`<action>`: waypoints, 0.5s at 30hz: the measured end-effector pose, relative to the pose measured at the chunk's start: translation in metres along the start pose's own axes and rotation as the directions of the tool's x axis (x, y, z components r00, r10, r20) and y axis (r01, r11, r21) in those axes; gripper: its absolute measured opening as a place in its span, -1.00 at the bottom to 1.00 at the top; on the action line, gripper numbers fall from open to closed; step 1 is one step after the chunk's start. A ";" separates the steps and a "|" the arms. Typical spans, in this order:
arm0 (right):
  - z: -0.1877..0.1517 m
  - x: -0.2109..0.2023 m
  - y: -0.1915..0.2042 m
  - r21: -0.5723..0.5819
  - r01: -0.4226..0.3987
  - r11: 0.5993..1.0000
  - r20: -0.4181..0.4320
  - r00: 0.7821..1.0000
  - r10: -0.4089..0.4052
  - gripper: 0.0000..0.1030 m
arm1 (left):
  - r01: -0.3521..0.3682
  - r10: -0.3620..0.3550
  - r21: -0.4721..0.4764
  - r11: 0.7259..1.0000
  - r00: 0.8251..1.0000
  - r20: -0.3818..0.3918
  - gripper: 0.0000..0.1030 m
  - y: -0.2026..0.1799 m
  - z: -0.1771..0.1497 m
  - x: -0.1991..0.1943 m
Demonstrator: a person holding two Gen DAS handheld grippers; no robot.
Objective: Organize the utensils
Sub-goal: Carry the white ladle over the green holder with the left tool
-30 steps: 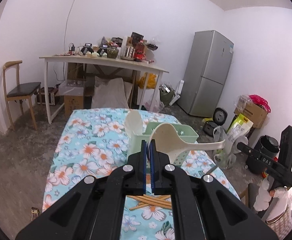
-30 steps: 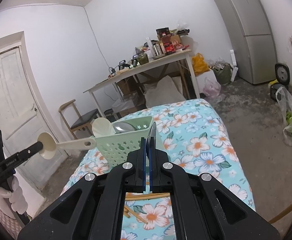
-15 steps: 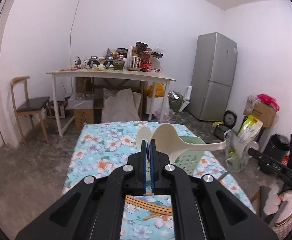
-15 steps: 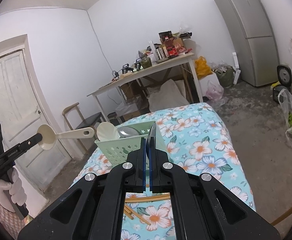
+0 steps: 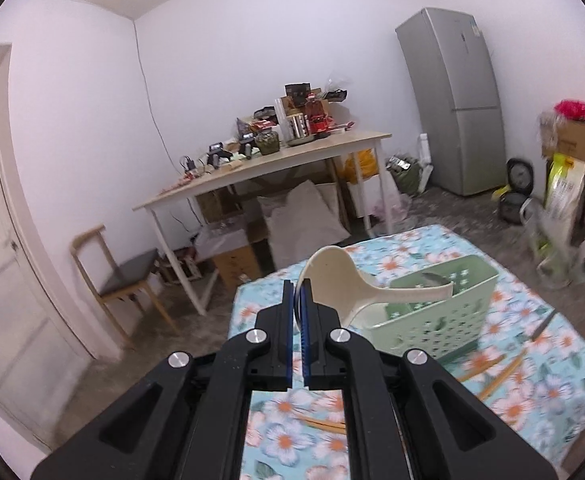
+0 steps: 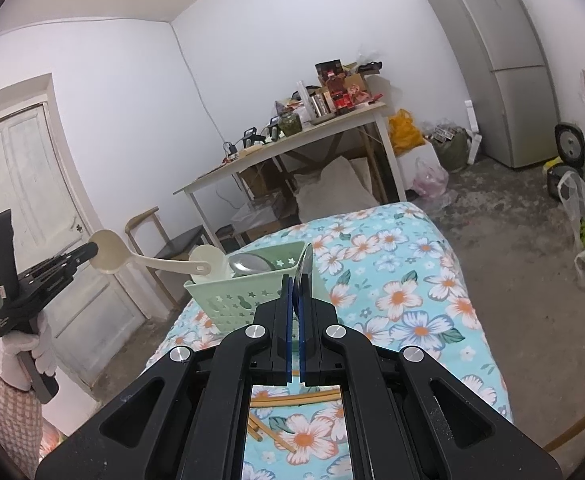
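Chopsticks (image 6: 292, 399) lie near the green basket (image 6: 244, 296); left gripper (image 5: 301, 300) clamps a cream ladle (image 5: 344, 280), right gripper (image 6: 297, 280) a metal spoon (image 6: 305, 270).

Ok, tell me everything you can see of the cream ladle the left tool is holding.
The cream ladle looks like smooth plastic, with a deep round bowl and a long flat handle that has a hanging hole at its end. The left tool is shut on the bowl's rim, holding it in the air, roughly level. The handle tip is over the green basket; contact there is unclear.
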State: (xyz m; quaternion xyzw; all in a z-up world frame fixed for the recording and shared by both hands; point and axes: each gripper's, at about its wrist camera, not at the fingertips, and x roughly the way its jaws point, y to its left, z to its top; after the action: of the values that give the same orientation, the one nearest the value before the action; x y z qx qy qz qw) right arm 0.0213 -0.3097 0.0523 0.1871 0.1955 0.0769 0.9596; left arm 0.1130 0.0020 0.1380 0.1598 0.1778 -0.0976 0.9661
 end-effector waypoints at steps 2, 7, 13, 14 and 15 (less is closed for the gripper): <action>0.000 0.000 -0.002 0.003 0.000 1.000 -0.001 1.000 0.000 -0.99 | -0.020 0.020 0.008 1.000 1.000 -0.005 -0.95 0.002 0.003 0.008; 0.000 0.002 -0.007 0.012 -0.001 1.000 -0.003 1.000 0.001 -0.99 | -0.075 0.077 0.077 0.994 0.997 -0.018 -0.95 -0.007 0.005 0.026; 0.001 0.001 -0.007 0.010 0.002 1.000 -0.001 1.000 -0.002 -0.99 | -0.135 0.141 0.176 0.975 0.990 -0.019 -0.95 -0.023 0.006 0.049; 0.001 0.001 -0.006 0.010 0.002 1.000 -0.001 1.000 -0.002 -0.99 | -0.136 0.143 0.187 0.973 0.990 -0.023 -0.95 -0.024 0.006 0.052; 0.000 0.002 -0.008 0.010 0.003 1.000 -0.002 1.000 -0.003 -0.99 | -0.137 0.146 0.203 0.970 0.989 -0.029 -0.95 -0.027 0.006 0.057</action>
State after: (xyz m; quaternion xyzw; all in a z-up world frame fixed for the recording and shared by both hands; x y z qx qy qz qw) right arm 0.0236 -0.3164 0.0491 0.1914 0.1970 0.0748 0.9586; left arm 0.1602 -0.0325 0.1148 0.2705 0.1765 -0.0424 0.9455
